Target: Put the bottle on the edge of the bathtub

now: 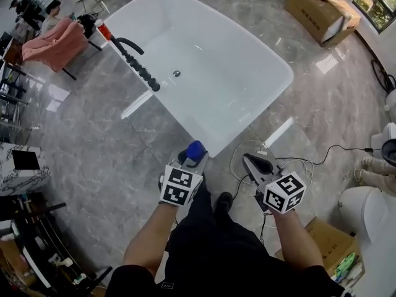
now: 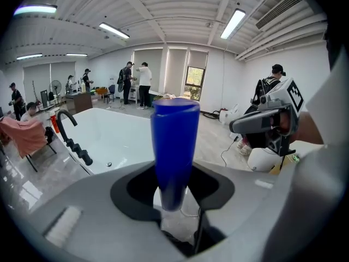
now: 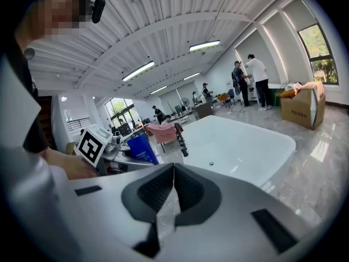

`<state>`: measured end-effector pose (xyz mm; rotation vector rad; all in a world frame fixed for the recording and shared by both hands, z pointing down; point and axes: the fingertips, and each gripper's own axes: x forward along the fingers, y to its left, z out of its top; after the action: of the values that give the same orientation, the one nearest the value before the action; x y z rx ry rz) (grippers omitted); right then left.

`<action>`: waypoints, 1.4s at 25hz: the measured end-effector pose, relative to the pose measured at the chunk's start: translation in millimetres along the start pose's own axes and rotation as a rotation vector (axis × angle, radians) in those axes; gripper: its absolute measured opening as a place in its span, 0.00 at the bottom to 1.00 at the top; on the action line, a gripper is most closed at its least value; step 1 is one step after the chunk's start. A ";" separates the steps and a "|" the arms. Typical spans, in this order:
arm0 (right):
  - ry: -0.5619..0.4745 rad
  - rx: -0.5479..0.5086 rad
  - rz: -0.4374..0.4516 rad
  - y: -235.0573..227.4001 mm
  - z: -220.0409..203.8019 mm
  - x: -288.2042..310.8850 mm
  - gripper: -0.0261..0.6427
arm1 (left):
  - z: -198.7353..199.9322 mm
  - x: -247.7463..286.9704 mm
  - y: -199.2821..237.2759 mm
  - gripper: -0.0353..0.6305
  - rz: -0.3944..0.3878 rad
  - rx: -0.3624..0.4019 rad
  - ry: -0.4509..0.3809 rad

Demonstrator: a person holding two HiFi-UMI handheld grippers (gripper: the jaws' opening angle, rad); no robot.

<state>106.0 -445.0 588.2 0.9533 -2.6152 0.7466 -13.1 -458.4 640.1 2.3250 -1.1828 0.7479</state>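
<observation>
left hand-held gripper (image 1: 187, 161) clamps bottle (image 1: 195, 150), right hand-held gripper (image 1: 255, 161) closed empty, over marble floor (image 1: 105, 147) near bathtub (image 1: 279, 73).

- The left gripper (image 1: 190, 158) is held out in front on a bare left forearm (image 1: 150, 240), and its jaws are clamped on a blue bottle (image 2: 174, 146).
- The right gripper (image 1: 258, 164) is held alongside on the right forearm (image 1: 298, 240), with its jaws pressed together.
</observation>
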 end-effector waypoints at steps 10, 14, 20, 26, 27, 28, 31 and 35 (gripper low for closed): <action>0.065 0.042 -0.006 -17.8 -26.0 37.1 0.06 | -31.4 62.5 17.8 0.30 -0.040 0.000 0.052; 0.073 0.066 -0.021 -29.1 -32.2 47.2 0.06 | -43.1 85.8 15.9 0.30 -0.066 0.005 0.071; 0.086 0.100 -0.035 -41.5 -42.2 61.4 0.06 | -69.2 119.1 19.7 0.30 -0.090 0.010 0.111; 0.108 0.129 -0.059 -51.2 -57.5 65.8 0.06 | -94.4 152.7 21.2 0.30 -0.117 0.072 0.143; 0.112 0.134 -0.064 -53.4 -60.1 65.5 0.06 | -96.1 157.0 20.7 0.30 -0.123 0.076 0.140; 0.116 0.138 -0.068 -55.9 -62.7 65.0 0.06 | -97.4 161.0 19.6 0.30 -0.129 0.080 0.138; 0.126 0.148 -0.078 -63.5 -69.5 63.6 0.06 | -102.3 172.5 15.1 0.30 -0.143 0.094 0.136; 0.134 0.157 -0.088 -68.8 -76.4 65.3 0.06 | -116.5 185.9 15.4 0.30 -0.133 0.101 0.146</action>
<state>107.0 -482.3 704.1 1.0159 -2.4122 0.9697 34.2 -510.0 848.7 2.3576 -0.9377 0.9299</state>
